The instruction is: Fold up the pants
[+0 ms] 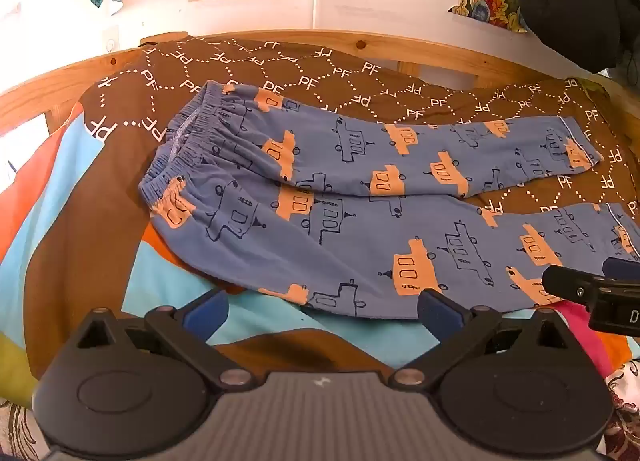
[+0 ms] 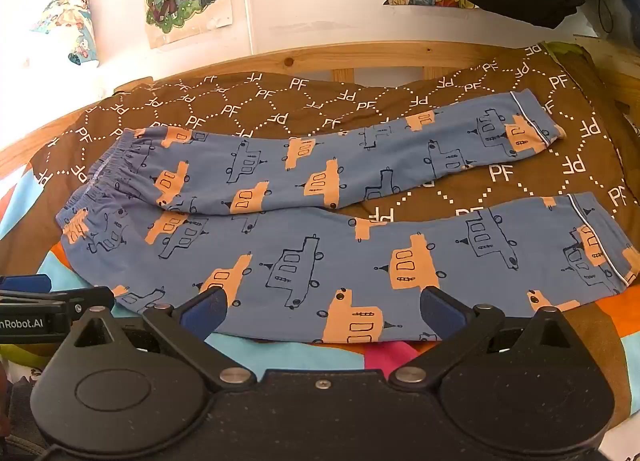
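On a patterned bedspread [image 1: 120, 197], near to far: the left gripper [image 1: 322, 311] and right gripper [image 2: 324, 311] hover with jaws spread wide and empty over the near edge of blue pajama pants [image 2: 304, 237]. The soft cotton, printed with orange vehicles, lies flat, elastic waistband [image 2: 108, 173] at nine o'clock, cuffs at three. A clean fold likely means pinching the near leg's edge and laying it squarely over the far leg.

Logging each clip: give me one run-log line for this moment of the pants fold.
pants: flat, unfolded, legs apart | left hand-held gripper: open, empty, near edge | right hand-held gripper: open, empty, over near leg | fold: not started
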